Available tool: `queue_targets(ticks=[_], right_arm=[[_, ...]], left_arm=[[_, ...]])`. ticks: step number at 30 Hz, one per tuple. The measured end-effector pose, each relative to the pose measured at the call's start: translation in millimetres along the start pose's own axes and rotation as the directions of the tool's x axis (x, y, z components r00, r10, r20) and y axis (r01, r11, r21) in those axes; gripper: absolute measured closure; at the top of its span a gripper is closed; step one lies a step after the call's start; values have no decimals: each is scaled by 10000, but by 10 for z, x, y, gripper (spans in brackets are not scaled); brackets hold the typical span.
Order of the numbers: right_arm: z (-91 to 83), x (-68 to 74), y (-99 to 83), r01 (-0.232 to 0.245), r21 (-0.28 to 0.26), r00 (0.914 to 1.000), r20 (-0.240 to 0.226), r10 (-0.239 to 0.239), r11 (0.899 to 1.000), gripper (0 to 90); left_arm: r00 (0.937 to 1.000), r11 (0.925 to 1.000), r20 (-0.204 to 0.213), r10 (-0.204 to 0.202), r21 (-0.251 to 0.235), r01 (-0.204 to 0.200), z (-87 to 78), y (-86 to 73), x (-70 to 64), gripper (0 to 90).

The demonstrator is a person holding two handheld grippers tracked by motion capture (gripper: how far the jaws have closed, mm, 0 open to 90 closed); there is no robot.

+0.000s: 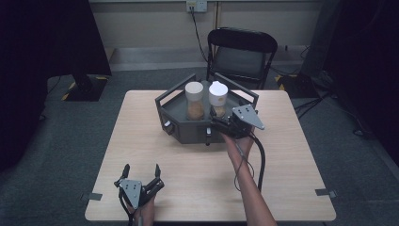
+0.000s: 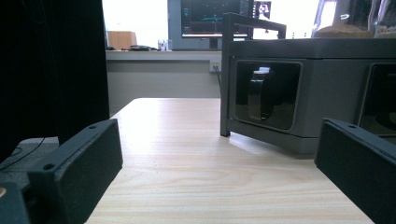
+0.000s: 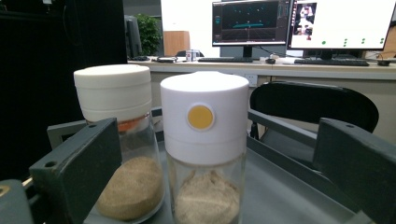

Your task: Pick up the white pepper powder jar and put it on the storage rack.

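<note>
Fingers [image 1: 127, 170] spread over pale wooden table [image 1: 141, 141]; grey carpet [image 1: 70, 141] around.

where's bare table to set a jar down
Free: the wide strip of table between the grey rack and the left tongs, and the far-left side beside the rack. Crowded: the rack top, where two jars stand and the right tongs reach in.
</note>
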State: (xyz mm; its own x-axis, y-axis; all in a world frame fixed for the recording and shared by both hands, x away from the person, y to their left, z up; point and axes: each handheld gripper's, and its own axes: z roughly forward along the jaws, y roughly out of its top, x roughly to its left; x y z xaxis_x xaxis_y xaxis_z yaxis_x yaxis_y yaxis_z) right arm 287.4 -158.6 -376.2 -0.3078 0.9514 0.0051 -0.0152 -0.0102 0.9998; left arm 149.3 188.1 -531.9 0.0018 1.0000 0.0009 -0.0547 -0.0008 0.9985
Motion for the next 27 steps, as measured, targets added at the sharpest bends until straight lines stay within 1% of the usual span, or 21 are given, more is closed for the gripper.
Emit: queue_targets(ticks=[4,6,13,16,19,24,27], right_arm=[[-52,-1,-3,-65,55,9999,123,64,10000,0],[-86,2,7,-95,176,9998,194,92,9998,0],[-237,9,-29,-76,107,9991,419,72,9999,1],[-296,-1,-43,-155,49,9986,501,152,9999,1],[-345,-3,-22,-256,180,9981,570,246,9995,5],[-427,8,-48,-247,49,9978,624,243,9997,5],[-496,-12,-61,-436,55,9975,562,432,9990,6]], left_arm=[[10000,10000,-2,2,4,-2,0,1,0,2],[10000,10000,-3,4,3,-4,0,1,0,2],[10000,10000,-8,11,12,-11,0,2,-1,2],[10000,10000,-12,10,7,-10,0,1,-1,2],[10000,10000,-14,14,13,-14,0,2,-2,2],[10000,10000,-24,12,11,-12,0,2,-4,2],[10000,10000,-22,10,4,-10,0,1,-3,2]])
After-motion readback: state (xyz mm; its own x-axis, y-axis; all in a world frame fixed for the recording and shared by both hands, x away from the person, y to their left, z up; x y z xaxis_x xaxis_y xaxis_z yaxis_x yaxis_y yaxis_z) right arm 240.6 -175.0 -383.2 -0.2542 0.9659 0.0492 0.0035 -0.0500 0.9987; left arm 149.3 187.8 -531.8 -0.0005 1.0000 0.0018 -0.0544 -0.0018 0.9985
